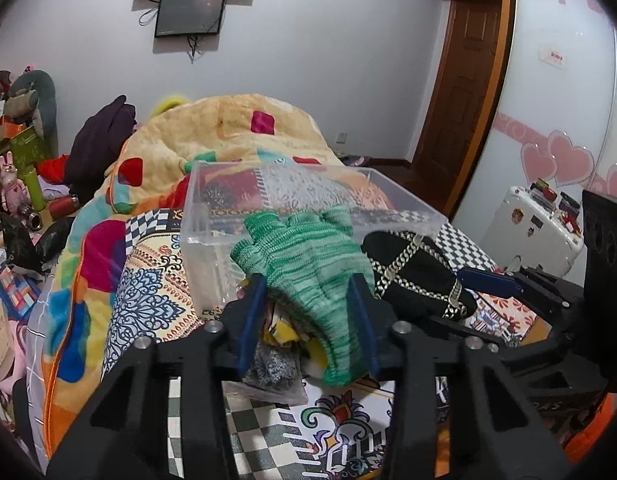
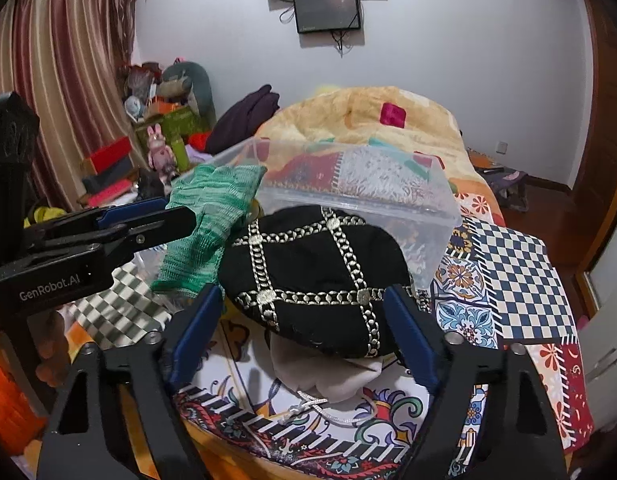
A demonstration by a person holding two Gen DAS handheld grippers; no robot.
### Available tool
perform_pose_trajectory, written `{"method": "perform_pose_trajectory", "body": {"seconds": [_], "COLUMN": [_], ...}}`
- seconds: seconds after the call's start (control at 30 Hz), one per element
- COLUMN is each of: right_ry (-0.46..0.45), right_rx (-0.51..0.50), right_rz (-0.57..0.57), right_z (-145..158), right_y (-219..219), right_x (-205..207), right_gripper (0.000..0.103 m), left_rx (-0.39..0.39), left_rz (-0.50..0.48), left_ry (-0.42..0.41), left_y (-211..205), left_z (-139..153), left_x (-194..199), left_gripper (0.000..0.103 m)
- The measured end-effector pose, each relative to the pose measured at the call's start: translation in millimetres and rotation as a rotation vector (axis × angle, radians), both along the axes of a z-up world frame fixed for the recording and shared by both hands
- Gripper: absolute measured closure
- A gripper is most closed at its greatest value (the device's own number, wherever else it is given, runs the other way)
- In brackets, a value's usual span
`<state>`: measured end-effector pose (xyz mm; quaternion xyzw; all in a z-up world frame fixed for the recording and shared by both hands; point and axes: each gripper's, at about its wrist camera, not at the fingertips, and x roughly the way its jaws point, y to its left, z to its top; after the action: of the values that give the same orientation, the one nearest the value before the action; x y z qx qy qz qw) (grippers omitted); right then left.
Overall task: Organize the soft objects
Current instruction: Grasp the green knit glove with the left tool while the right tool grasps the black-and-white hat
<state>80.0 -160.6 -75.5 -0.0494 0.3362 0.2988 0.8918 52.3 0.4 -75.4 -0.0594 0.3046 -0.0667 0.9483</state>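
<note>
The left gripper has its blue jaws clenched on a green knit glove, pinching it across the palm — the cuff hangs down toward the camera at 6 o'clock while the fingers point away toward 12, lying over the near rim of a clear plastic box. From the right wrist view the same glove appears at 10 o'clock, gripped and lifted by the left gripper, its upper end touching the box's near left corner.

The right gripper stands spread wide, one blue finger on either side of a black beret crossed with gold chain trim; whether the pads touch the fabric I cannot tell. The beret lies just beside the glove, at its 3 o'clock, pressed up against the box's front wall. Under it, at 6 o'clock, a beige cloth pokes out, with a silvery chain near it.

Everything rests on a patterned patchwork bedspread. Beyond the box, at 12 o'clock, a heaped yellow fleece blanket rises.
</note>
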Motion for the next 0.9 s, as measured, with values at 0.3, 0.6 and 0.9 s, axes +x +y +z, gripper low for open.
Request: {"method": "perform_pose_trajectory", "body": {"seconds": [0.3,0.6,0.9], "right_ry": [0.002,-0.037,-0.1], "right_rx": [0.025,0.064,0.143], "right_rz": [-0.004,-0.012,-0.038], "right_z": [0.1,14.7,40.6], "right_y": [-3.2,-8.3,-22.9], "right_x": [1.9,-6.4,-10.8], "right_gripper": [0.067,0.083,0.087], "left_rx": [-0.014,-0.019,0.012], "left_rz": [-0.01,-0.013,-0.003], "left_ry": [0.023,-0.035,-0.15], "left_y": [4.7,8.2,8.0], "left_z": [-6.2,8.1,35.9], "left_x": [5.4,-5.4,-20.9], "left_gripper": [0.094,0.1,0.101]}}
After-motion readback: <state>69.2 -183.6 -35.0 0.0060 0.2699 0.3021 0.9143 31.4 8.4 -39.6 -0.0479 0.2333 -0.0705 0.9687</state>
